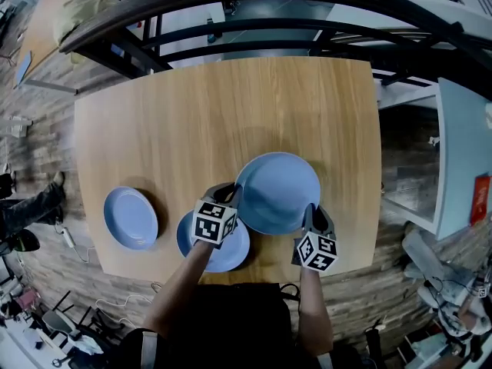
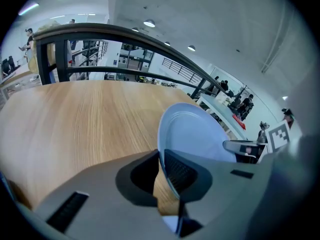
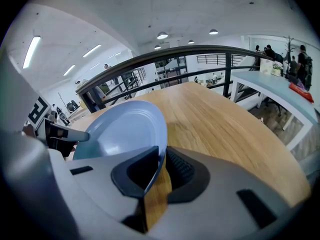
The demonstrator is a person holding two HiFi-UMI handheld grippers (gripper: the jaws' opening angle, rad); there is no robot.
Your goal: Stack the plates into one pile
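Rim pinch on both sides. Left gripper [image 2: 163,162] closed down thin on the near-left edge of the held blue plate [image 2: 197,134], with the rim sandwiched between the ribbed pads. Right gripper [image 3: 164,160] closed the same way on the opposite edge. Two opposed holds, probably to keep a wide, shallow plate from swinging about a single pinch point and to share its weight. Plate carried near level and apparently clear of the wooden table [image 1: 231,106], close to the front edge. Just left of it, and overlapped by its rim in the head view: second blue plate [image 1: 231,254], flat on the wood, partly hidden by the left gripper. Further left, well apart: third blue plate [image 1: 131,218], also flat. Likely destination: the second plate, being nearest. Keep both grips matched in height; with so thin a rim hold, expect slip if either side twists.
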